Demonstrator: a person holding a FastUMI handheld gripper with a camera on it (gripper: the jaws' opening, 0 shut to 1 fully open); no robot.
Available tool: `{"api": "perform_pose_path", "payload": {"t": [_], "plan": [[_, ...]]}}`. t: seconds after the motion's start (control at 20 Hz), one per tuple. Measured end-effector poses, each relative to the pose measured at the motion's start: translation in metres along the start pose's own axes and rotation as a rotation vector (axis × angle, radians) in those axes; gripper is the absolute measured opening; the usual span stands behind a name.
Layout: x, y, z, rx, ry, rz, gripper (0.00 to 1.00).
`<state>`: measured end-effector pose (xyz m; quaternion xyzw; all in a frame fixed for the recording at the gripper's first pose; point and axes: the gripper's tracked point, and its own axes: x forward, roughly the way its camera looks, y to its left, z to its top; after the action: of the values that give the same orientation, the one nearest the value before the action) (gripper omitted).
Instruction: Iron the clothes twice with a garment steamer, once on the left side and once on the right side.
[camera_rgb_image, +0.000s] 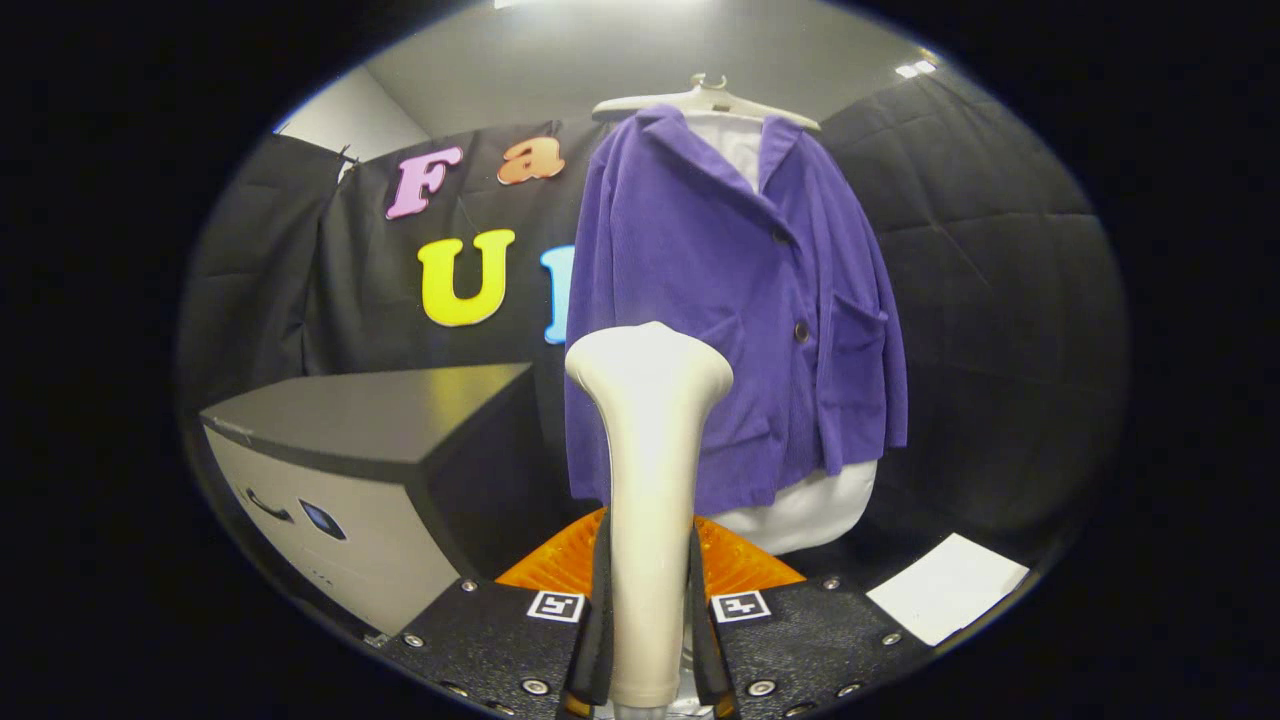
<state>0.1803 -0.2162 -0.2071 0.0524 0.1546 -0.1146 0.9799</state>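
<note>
Gripper (650, 640) fingers are pressing on both sides of the cream garment steamer (650, 480) handle — I am holding it upright, head up. Beyond it the purple jacket (730, 310) is hanging on a hanger (705, 100) over a white garment (800, 505), apart from the head. Risks I am weighing: the smooth handle twisting between the fingers, and the loose jacket swinging away under pressure — leaving one side unsteamed.
</note>
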Motion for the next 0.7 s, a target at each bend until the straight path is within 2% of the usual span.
{"api": "perform_pose_path", "payload": {"t": [0.4, 0.7], "plan": [[-0.027, -0.023, 0.138, 0.019, -0.231, -0.074, 0.32], [-0.022, -0.052, 0.201, 0.002, -0.330, -0.144, 0.31]]}}
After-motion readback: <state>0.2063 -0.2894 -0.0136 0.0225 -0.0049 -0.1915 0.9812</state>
